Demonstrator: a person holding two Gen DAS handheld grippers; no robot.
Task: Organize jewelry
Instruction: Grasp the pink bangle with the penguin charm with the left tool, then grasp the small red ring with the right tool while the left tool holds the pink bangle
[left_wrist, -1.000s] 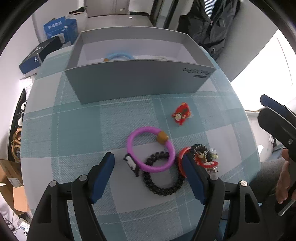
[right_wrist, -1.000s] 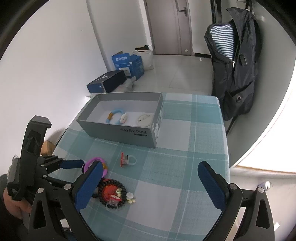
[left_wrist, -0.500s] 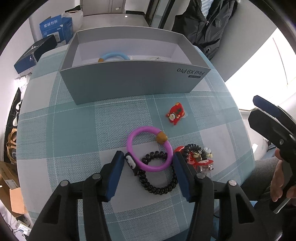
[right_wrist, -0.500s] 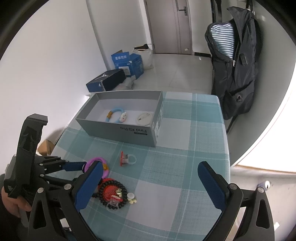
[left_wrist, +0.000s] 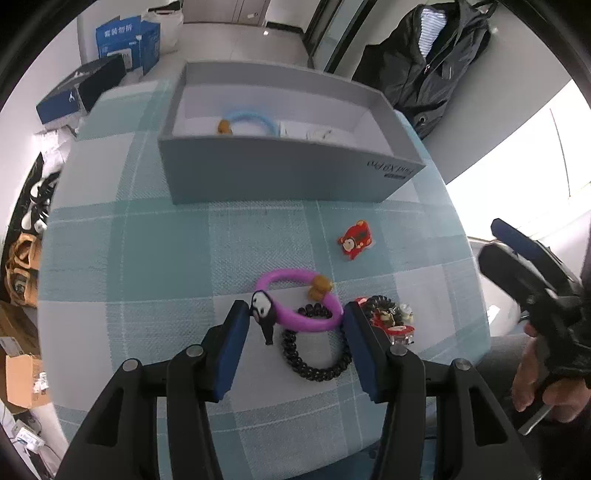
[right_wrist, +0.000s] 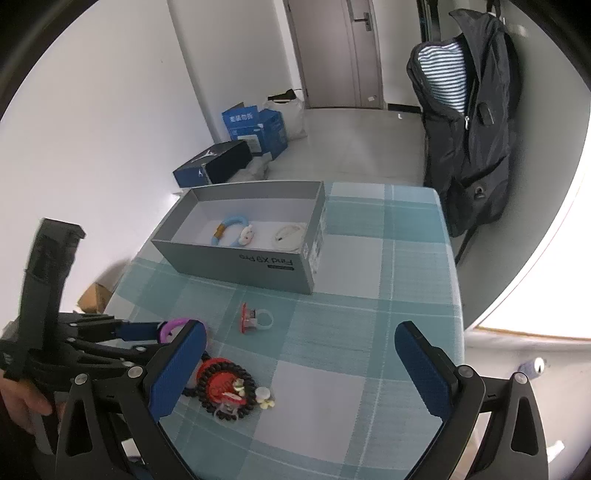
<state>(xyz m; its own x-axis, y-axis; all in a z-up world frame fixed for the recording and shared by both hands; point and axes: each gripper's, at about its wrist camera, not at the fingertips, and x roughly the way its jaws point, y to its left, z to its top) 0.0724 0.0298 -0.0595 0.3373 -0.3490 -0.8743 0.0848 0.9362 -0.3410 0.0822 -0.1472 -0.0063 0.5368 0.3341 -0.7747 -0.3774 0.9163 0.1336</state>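
My left gripper (left_wrist: 295, 317) is shut on a purple ring bracelet (left_wrist: 306, 314) with a black-and-white charm and a brown bead, tilted up off the checked cloth. A black coil hair tie (left_wrist: 314, 358) lies under it. A red and black beaded piece (left_wrist: 388, 317) lies to its right, also in the right wrist view (right_wrist: 225, 384). A small red bear ring (left_wrist: 354, 240) lies further out. The grey box (left_wrist: 288, 177) holds a blue bracelet (left_wrist: 251, 120) and a white piece (right_wrist: 290, 234). My right gripper (right_wrist: 299, 365) is open and empty above the table.
The table (right_wrist: 369, 295) has a teal checked cloth; its edge runs close on the right. A dark backpack (right_wrist: 465, 110) hangs beyond the table. Blue boxes (right_wrist: 255, 125) stand on the floor by the wall.
My left gripper's jaws have closed in on the purple bracelet, which has tipped up with its charm raised. The right gripper has barely moved.
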